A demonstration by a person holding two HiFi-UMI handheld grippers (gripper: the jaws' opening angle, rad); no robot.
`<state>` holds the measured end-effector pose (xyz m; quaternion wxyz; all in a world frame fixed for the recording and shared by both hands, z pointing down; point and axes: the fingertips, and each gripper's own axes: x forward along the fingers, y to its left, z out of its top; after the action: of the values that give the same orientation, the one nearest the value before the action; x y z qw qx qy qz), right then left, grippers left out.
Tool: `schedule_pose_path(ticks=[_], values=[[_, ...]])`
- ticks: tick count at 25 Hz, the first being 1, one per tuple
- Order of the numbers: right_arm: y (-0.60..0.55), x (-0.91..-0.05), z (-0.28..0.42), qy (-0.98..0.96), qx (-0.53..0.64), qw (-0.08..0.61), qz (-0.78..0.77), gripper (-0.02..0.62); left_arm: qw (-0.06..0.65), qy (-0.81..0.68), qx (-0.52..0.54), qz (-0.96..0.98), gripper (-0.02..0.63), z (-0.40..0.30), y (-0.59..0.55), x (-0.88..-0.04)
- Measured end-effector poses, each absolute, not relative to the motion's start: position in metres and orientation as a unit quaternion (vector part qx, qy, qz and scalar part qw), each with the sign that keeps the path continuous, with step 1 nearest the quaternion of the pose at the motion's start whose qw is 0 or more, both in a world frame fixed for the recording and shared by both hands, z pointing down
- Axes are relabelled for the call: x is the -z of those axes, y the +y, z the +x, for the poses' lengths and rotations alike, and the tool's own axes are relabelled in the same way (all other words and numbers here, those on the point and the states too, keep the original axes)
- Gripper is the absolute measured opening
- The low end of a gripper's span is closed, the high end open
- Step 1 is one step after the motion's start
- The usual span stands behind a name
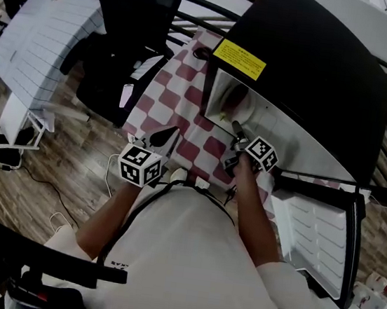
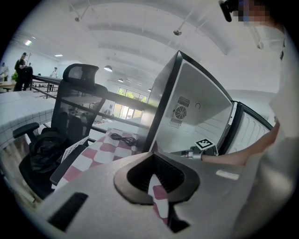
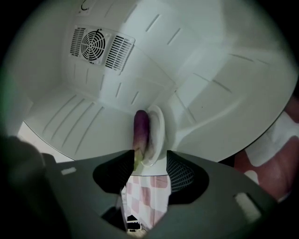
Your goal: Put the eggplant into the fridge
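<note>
The eggplant [image 3: 141, 128] is lying inside the fridge [image 1: 312, 60], on the white interior close to the front edge of the opening. Its purple body is pointing in toward the back wall and its greenish stem end is facing out. A white dish [image 3: 159, 133] is sitting right against its side. The right gripper [image 3: 150, 161] is reaching into the opening with its jaws standing wide apart and gripping nothing. The stem end is showing just past the tip of one jaw, and I cannot tell whether it is brushing that tip. Up on the back wall a round fan grille [image 3: 96, 44] is facing the gripper.

The fridge is standing on the tabletop, taking up its right side. Its door [image 1: 318, 230] is hanging open at the near right corner, and a yellow label [image 1: 240, 59] is showing on the black top. A red-and-white checked cloth [image 1: 180, 92] is covering the rest of the tabletop, and a coiled black cable [image 2: 122, 138] is lying on it near the far edge, beside the fridge. The left gripper [image 2: 152, 158] is hovering over the near edge of the cloth, left of the fridge opening, its jaws closed together and empty. A black office chair [image 1: 128, 7] is standing off the table's left edge
</note>
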<state>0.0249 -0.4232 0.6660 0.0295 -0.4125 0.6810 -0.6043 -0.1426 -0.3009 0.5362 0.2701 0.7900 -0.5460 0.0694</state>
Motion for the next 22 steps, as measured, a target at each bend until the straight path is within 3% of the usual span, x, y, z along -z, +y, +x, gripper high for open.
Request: schedule_pose_path(ticks=[9,12,15,22], values=[[-0.408,-0.643,0.061,0.685,0.587,0.076,-0.424,0.185,0.260,-0.508,-0.069,0.818,0.002,-0.113,-0.312,-0.530],[-0.399,-0.630,0.069,0.696,0.575,0.090,-0.421,0.116,0.259,-0.493,-0.070,0.828,0.002,-0.104,-0.313,-0.529],[-0.386,-0.615,0.073,0.711,0.564,0.106,-0.406,0.008,0.258,-0.477,-0.071,0.837,0.002,-0.094,-0.315,-0.527],[-0.353,-0.593,0.086,0.729,0.550,0.130,-0.385,0.006,0.256,-0.444,-0.078,0.855,0.002,-0.070,-0.318,-0.528]])
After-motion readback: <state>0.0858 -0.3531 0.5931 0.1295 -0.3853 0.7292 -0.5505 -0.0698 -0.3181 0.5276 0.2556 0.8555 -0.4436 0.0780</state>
